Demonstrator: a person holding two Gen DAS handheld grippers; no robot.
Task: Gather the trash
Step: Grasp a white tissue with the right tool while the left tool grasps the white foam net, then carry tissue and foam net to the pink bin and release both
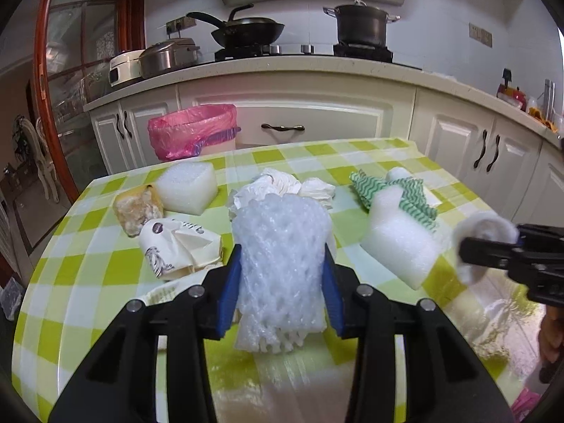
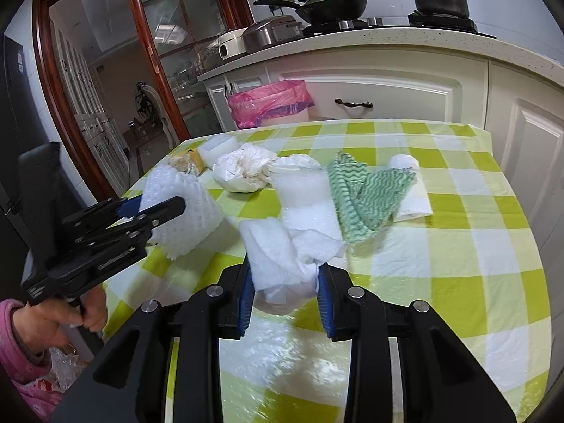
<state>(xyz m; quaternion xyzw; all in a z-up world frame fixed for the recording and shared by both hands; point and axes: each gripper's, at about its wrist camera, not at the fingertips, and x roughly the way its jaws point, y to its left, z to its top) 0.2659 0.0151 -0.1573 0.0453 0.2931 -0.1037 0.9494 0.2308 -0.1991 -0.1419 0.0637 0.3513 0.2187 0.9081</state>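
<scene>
Left gripper (image 1: 282,275) clamped on a foam net sleeve (image 1: 282,246), long axis running straight ahead between the blue pads. Right gripper (image 2: 285,282) closed on a crumpled white wad (image 2: 278,261). Both loads lifted above the checked table (image 2: 458,246). Pink-lined bin (image 1: 192,134) on the floor past the far left edge of the table, ahead and left of both grippers, likely nearer the left one. More scraps on the cloth: foam block (image 1: 188,187), crumpled paper (image 1: 282,185), green cloth (image 2: 366,194).
</scene>
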